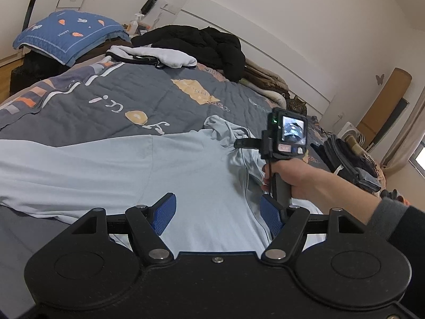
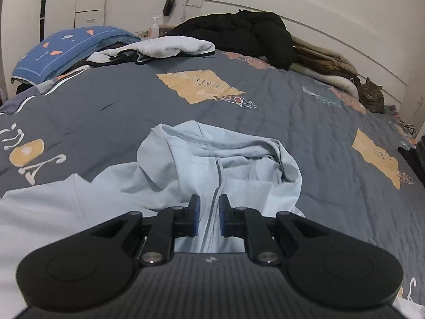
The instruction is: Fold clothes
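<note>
Grey quilted cotton covers the bed [image 2: 265,111], stitched in wavy lines and printed with tan patches and white lettering. A pale blue hooded jacket [image 1: 132,170] lies spread across the near half of the bed, thin and smooth, with soft creases. Its hood [image 2: 212,148] is bunched in a loose ring at twelve o'clock from the right gripper, and a darker zip line runs down the front.

At the far edge of the bed, about eleven o'clock, sit a blue patterned pillow [image 1: 69,32], a rumpled white garment [image 1: 159,55] and a puffy black coat [image 1: 207,45]. A tabby cat [image 2: 372,97] rests at two o'clock, beside folded brown blankets [image 2: 324,58].

The right gripper [image 2: 209,218], held in a hand [image 1: 294,175], has its jaws drawn close together on a ridge of jacket fabric by the zip, just below the hood; they appear to pinch it. The left gripper [image 1: 217,212] hovers over the jacket's body at six o'clock with its blue ribbed pads [image 1: 164,212] spread wide, holding nothing.

The step in hand looks like taking hold near the collar to fold the hood down. To do it well, the pinch should catch both fabric layers, and the left gripper should pin the body flat so the thin cloth does not drag.
</note>
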The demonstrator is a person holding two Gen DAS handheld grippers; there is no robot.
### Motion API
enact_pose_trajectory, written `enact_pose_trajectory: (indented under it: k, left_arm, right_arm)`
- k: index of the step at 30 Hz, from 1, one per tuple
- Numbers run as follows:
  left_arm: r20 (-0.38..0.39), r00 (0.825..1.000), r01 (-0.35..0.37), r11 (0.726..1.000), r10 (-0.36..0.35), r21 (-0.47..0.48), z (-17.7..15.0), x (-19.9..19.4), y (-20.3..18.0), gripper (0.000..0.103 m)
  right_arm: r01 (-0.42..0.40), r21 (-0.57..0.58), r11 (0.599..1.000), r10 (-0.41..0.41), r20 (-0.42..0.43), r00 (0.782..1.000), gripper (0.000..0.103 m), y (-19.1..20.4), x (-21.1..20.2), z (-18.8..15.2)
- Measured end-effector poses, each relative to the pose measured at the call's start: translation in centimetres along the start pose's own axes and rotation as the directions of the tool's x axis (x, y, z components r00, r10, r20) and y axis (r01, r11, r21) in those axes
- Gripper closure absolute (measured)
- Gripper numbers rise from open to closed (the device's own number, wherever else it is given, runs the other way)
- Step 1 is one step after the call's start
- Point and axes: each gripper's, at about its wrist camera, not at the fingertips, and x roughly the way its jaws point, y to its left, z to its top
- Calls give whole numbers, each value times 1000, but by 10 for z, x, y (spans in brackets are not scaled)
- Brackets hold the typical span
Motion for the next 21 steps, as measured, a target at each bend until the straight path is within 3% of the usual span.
enact_pose_trajectory:
  k: [3,7,11,15,18,19,21]
  left_arm:
    - [7,1000,3,1000,-3,-6,1,-2,2,34]
    - [16,1000,5,1000,-5,-13,2,-5,2,34]
    - [20,1000,7,1000,-7,-14,2,-5,0,34]
    - [22,1000,10,1000,-10,-7,2,-6,-2,34]
    - [25,1000,11,1000,-11,-5,3,-7,-2,34]
    - [26,1000,12,1000,-12,-9,3,-7,-1,34]
    - [27,1000,14,1000,-14,-17,5,-7,0,34]
  right_arm:
    - [-19,69,997,15,53,998,82,-14,-25,0]
    - [-131,139,982,125,50,991,66,-27,-60,-3]
    - [-204,140,969,211,-32,977,62,-21,-75,-25]
    - [-198,158,967,220,-137,966,63,-9,-61,-51]
    - [-128,158,979,154,-168,974,84,-10,-51,-62]
    - [-93,150,984,117,-164,979,98,-11,-51,-65]
    - [29,125,992,-9,-159,987,103,-18,-51,-66]
